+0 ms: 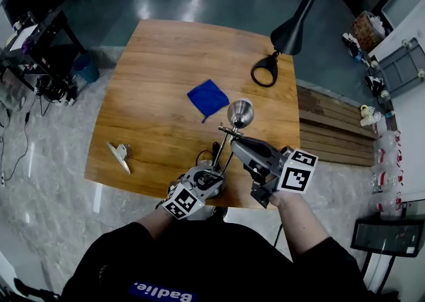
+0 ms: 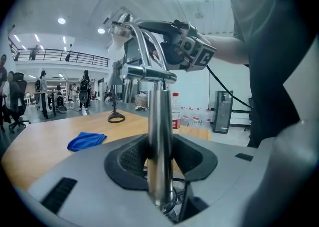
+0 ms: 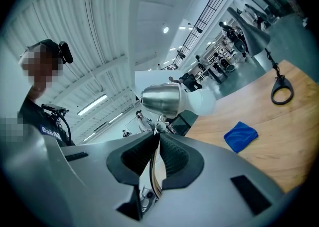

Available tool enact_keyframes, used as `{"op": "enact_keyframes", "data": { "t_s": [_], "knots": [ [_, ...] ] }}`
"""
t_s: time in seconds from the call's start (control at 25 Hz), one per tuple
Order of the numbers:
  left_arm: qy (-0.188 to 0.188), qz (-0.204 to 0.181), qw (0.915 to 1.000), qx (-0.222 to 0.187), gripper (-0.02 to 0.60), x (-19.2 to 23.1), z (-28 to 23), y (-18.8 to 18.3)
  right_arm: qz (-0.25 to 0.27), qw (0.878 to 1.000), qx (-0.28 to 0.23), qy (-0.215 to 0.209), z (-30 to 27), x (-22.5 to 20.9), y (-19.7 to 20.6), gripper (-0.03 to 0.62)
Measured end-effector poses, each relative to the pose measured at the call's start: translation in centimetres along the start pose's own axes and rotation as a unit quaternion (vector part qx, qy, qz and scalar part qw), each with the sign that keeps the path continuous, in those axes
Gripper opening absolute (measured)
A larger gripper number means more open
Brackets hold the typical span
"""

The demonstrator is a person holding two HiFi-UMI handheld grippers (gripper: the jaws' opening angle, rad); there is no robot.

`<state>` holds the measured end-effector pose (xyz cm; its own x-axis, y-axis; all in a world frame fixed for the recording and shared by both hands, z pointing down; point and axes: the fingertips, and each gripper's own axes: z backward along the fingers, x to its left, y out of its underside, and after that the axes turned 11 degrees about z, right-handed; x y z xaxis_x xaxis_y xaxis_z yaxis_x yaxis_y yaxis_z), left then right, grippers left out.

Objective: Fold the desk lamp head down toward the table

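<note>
We see the left tongs (image 2: 160,157) clamped on the desk lamp's upright post (image 2: 159,116) — the right tongs (image 3: 156,147) pinch its thin arm (image 3: 154,172) just under the lamp head (image 3: 162,100), over the table (image 1: 166,62).

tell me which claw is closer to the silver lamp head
Right. The right claw is shut on the thin arm just behind the silver lamp head; the left claw grips the upright post lower down.

Got a lamp (image 1: 240,113) right at the near edge of the table (image 1: 166,62), cloth (image 1: 208,98) just behind it around the middle. Way back at the far right corner, second lamp (image 1: 292,28); clip (image 1: 120,156) down near front left.
</note>
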<state>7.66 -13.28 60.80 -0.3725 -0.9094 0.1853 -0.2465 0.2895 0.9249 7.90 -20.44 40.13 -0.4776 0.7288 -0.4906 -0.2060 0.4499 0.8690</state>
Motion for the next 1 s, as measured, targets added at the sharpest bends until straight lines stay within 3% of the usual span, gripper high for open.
{"op": "enact_keyframes", "data": {
  "t_s": [0.56,1.0],
  "knots": [
    [-0.006,-0.001,1.0000,-0.002,0.158,-0.2,-0.1,0.2,-0.022,0.999,-0.001,0.025,0.2,-1.7,0.5,0.044],
    [-0.011,0.003,0.9999,-0.004,0.158,-0.1,-0.1,0.3,-0.071,0.997,-0.007,0.038,-0.1,-5.0,1.7,0.058]
  ]
}}
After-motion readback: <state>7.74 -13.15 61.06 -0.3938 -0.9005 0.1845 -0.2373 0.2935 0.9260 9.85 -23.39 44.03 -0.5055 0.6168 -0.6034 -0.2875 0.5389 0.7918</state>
